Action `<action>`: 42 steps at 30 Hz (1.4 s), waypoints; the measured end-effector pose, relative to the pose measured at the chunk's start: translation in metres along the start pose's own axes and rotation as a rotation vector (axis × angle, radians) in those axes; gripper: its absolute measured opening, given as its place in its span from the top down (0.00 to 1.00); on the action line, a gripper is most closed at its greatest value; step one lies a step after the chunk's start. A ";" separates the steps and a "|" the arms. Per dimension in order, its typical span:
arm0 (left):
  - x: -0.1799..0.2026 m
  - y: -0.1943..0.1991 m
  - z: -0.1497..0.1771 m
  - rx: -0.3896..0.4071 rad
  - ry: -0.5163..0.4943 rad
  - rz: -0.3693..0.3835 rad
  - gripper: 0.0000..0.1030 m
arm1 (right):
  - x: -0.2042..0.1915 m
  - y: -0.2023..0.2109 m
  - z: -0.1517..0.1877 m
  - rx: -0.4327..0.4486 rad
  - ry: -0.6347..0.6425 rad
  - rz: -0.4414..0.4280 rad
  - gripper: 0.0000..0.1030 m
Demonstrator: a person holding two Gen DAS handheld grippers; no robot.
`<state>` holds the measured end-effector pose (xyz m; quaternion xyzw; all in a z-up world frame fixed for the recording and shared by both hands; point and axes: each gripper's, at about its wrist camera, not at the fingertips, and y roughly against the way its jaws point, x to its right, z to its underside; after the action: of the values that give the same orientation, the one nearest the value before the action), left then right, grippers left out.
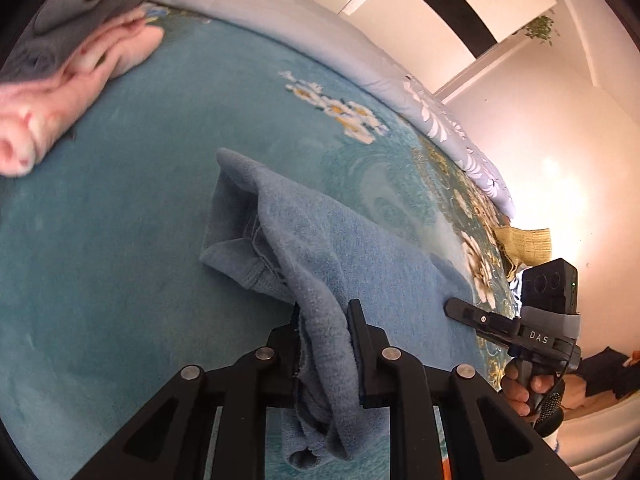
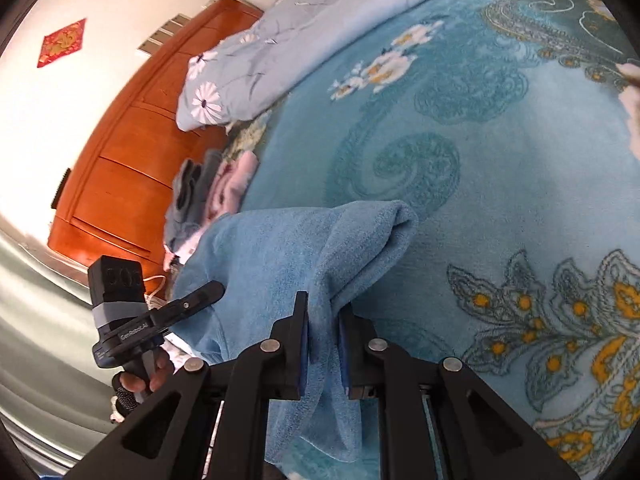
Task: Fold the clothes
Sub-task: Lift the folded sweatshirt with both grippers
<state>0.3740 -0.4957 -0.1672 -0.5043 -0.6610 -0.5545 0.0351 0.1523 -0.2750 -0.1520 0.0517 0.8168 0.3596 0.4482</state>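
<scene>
Left hand-held gripper (image 1: 325,344) and right hand-held gripper (image 2: 323,338) each pinch an edge of the soft blue fleece garment (image 1: 320,248), lifting it just ahead, above the teal floral bed blanket (image 1: 120,240), apparently ready for folding.

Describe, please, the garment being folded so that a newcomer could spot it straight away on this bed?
Start from the teal flowered blanket that covers the bed. Near its front edge lies a light blue fleece garment, pinched by the left gripper and the right gripper. Unlike the pink and grey folded pile further off, it is plain blue, and it alone is held.
</scene>
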 end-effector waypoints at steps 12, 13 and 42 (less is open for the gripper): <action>-0.026 -0.008 0.001 -0.006 0.117 0.118 0.50 | 0.020 0.002 0.014 0.008 -0.070 -0.001 0.66; -0.025 -0.012 0.002 -0.014 0.111 0.115 0.50 | 0.022 0.000 0.015 0.011 -0.085 -0.012 0.66; -0.060 0.169 -0.081 0.265 -0.064 0.153 0.76 | -0.186 -0.025 -0.064 0.011 0.253 -0.084 0.89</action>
<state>0.4808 -0.6164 -0.0546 -0.5617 -0.6886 -0.4420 0.1224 0.2194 -0.4032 -0.0166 -0.0257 0.8702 0.3399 0.3558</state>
